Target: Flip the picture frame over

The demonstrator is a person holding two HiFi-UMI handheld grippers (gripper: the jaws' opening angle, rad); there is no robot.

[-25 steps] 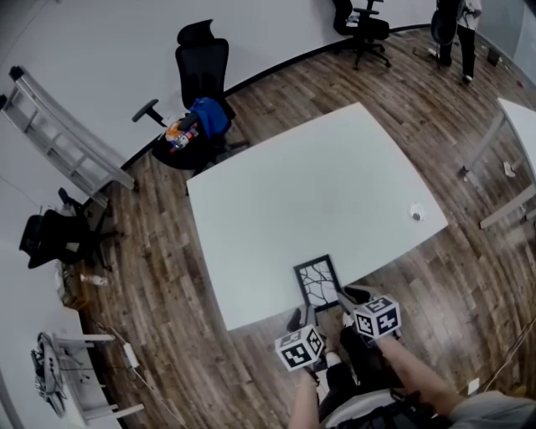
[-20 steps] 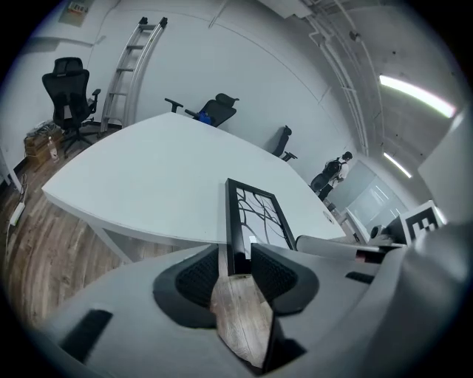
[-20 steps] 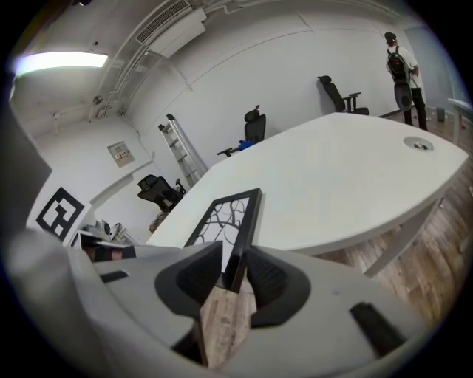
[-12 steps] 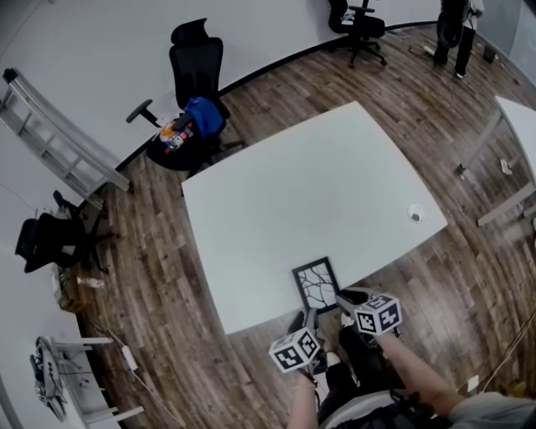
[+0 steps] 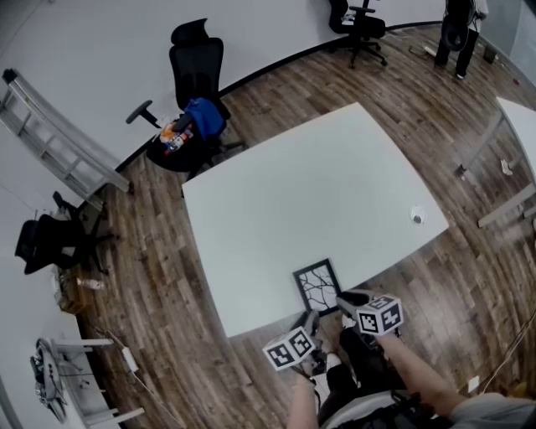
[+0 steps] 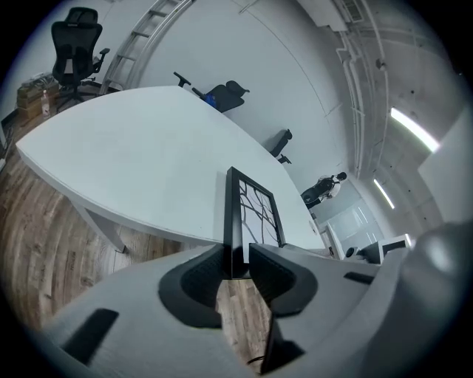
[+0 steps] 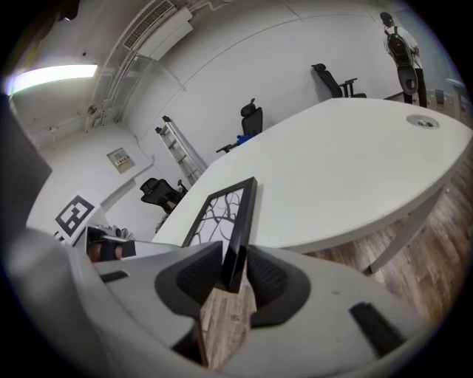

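The picture frame [image 5: 316, 285], black with a white picture of dark branching lines, lies face up at the near edge of the white table [image 5: 310, 184], and its near end juts over the edge. My left gripper [image 5: 311, 318] holds the frame's near left edge [image 6: 255, 214]. Its jaws [image 6: 238, 266] have just been closing with that edge between them, and both pads now touch it. My right gripper [image 5: 345, 299] is shut on the frame's near right edge [image 7: 222, 210], which stands between the pads [image 7: 235, 269].
A small round fitting [image 5: 416, 216] sits near the table's right edge. A black office chair [image 5: 199, 67] with a blue bag stands behind the table, and a ladder [image 5: 59, 134] leans at the left. A person [image 5: 459, 25] stands far back right. Another white table [image 5: 519, 117] is at the right.
The left gripper has rolled and its marker cube has shifted slightly left and down. The frame and the right gripper have stayed in place.
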